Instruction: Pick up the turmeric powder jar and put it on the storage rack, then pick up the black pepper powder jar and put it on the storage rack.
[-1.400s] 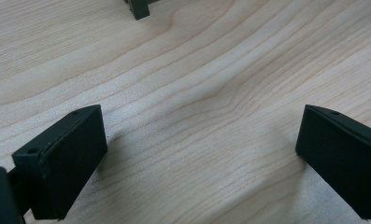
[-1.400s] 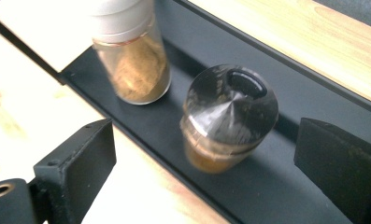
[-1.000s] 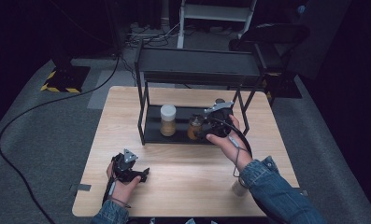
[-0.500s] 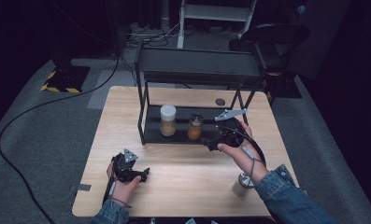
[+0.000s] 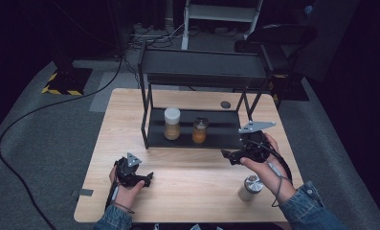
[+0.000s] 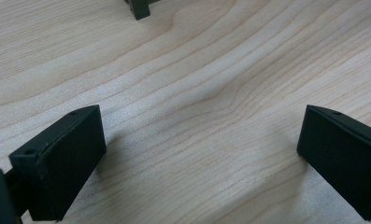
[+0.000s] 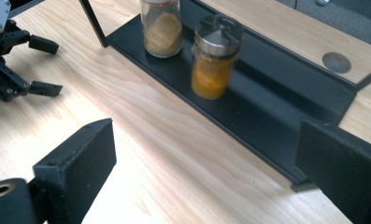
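Figure legend. High view: the right claw point(image 5: 231, 155), jaws spread wide and empty, hangs over the wooden surface point(image 5: 192, 191) just near of the black rack point(image 5: 204, 67), at its right end. One second ago this claw stood at the orange spice jar point(image 5: 200, 131) on the rack's lower shelf point(image 5: 226, 132); half a second ago it had pulled back toward the near right; now it is clear of the shelf altogether. The jar stands upright and unattended on the shelf, just right of the white-capped jar point(image 5: 172, 123), which suggests that its placement is complete and the claw is retiring.

A third jar with a metal cap point(image 5: 250, 188) stands on the surface at the near right, beside the person's right wrist; it is judged the likely next item for shelving. A small dark disc point(image 5: 225, 104) lies on the surface behind the rack.

The left claw point(image 5: 148, 178) rests at the near left of the surface, in the same place as in both earlier frames. Left gripper view: its jaws are wide apart over bare wood, holding nothing. Right gripper view: both shelved jars appear beyond the open jaws, the orange spice jar point(image 7: 214, 58) the nearer, with the left claw point(image 7: 45, 65) at the far left.
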{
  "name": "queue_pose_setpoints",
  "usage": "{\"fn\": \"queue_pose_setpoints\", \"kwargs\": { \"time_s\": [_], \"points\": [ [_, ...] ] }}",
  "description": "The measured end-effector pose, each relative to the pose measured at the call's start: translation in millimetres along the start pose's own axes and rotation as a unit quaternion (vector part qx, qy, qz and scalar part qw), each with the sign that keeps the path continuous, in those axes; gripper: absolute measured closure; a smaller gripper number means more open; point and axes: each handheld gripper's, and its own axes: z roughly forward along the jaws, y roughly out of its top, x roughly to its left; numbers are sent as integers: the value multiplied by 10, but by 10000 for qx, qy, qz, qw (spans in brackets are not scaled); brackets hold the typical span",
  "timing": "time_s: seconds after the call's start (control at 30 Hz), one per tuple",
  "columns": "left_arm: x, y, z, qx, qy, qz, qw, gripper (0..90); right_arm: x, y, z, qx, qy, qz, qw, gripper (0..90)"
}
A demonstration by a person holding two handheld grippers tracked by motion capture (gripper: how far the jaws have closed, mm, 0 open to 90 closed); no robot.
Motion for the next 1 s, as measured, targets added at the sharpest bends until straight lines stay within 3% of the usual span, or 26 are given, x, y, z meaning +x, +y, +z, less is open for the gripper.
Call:
{"fn": "queue_pose_setpoints", "kwargs": {
  "time_s": [0.5,1.0],
  "points": [
    [-9,1,3,-2,13,-20,10000,9,13,-341,-271,-34,-18,45,10000,58],
    [-16,-2,2,-7,21,-29,10000,9,22,-736,-278,13,-159,150,9998,58]
  ]
}}
